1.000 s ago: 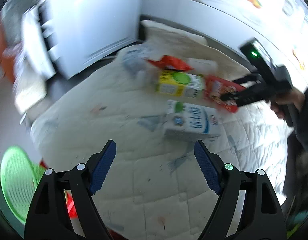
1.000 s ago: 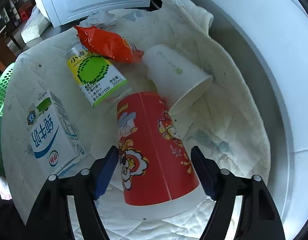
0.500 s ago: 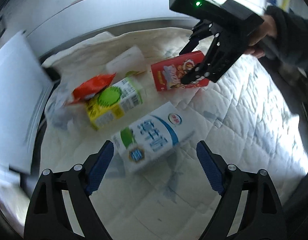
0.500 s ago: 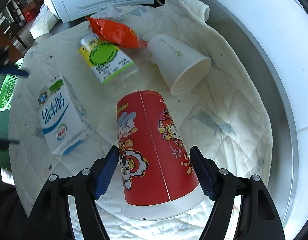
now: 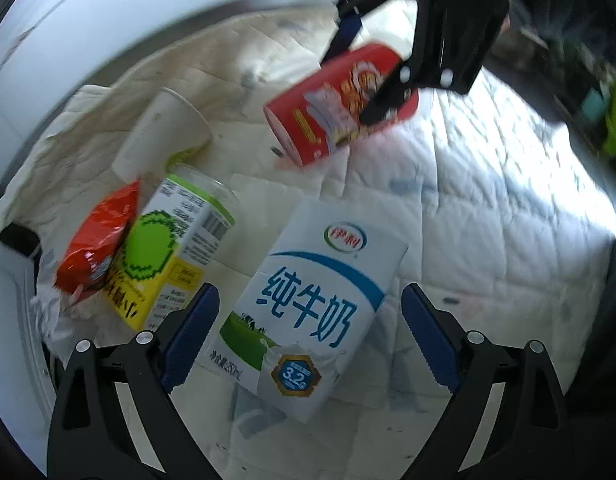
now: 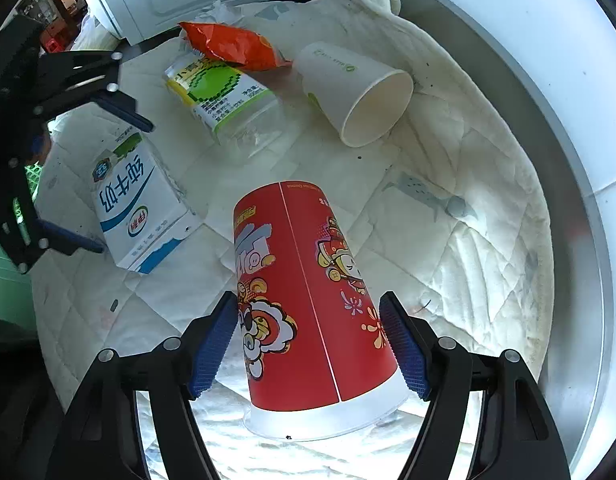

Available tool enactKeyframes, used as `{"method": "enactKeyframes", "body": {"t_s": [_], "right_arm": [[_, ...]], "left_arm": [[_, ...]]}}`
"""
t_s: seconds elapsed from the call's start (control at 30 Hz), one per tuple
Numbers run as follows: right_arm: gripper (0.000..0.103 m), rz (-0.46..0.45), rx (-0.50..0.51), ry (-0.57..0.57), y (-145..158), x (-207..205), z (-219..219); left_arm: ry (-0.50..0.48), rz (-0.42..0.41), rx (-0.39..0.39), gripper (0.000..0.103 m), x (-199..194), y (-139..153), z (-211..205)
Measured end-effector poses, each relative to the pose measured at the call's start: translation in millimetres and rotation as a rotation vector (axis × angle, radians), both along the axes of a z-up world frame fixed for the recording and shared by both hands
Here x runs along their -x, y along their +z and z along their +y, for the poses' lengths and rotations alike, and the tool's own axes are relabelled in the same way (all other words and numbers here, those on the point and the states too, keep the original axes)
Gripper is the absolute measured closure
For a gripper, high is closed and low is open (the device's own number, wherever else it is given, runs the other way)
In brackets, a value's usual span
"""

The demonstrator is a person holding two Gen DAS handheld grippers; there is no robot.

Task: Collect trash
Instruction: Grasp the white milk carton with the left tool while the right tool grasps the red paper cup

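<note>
Two claws: both mine, over the quilted cloth [image 6: 488, 240].
Snack bag [image 5: 96, 244]: farthest left, touching the bottle [image 5: 168, 252].
Left claw [image 5: 308, 338]: spread wide around the milk carton [image 5: 308, 300], pads not touching it.
White cup [image 5: 164, 136]: on its side, behind.
Right claw [image 6: 310, 344]: pinching the red cup [image 6: 308, 300], lifted off the cloth.

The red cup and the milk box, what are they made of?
Red cup: likely glossy coated paper; a straight side seam and plain white rim band show. Milk box: seemingly smooth printed carton board, with sharp folded edges and flat faces.
</note>
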State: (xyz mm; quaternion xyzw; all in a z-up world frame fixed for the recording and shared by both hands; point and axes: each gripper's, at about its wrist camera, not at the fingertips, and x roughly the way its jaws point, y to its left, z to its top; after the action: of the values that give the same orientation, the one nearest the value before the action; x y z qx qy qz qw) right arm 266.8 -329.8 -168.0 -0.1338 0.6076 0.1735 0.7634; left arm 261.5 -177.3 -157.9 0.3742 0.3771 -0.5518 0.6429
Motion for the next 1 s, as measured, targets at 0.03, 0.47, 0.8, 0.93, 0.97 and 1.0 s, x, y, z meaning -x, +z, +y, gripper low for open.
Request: {"method": "enactKeyframes", "body": {"t_s": [0.03,0.47,0.8,0.93,0.97,1.0], "right_arm": [[0.033,-0.001,0.002,0.001,-0.9,1.4,0.6],[0.033,0.003,0.007,0.013,-2.3,-10.3,5.7],[0.034,-0.043,-0.035,0.021,11.6,-0.2,23.2],[0.035,-0.053,-0.070,0.028,13.9,6.1,34.2],[0.035,-0.055,-0.080,0.030,13.4,6.6,35.2],[0.035,-0.057,-0.090,0.036,15.0,8.1,39.1]], "left_arm": [[-0.012,-0.008,-0.007,0.012,-1.3,-3.3,-2.0],[0.010,-0.008,0.000,0.021,-0.3,-22.7,-11.8],[0.290,-0.007,0.068,0.034,24.1,-9.4,20.6],[0.410,0.001,0.114,0.035,39.2,-2.1,39.3],[0.454,0.018,0.132,0.035,42.3,0.6,47.9],[0.483,0.028,0.148,0.036,43.5,2.6,55.2]]}}
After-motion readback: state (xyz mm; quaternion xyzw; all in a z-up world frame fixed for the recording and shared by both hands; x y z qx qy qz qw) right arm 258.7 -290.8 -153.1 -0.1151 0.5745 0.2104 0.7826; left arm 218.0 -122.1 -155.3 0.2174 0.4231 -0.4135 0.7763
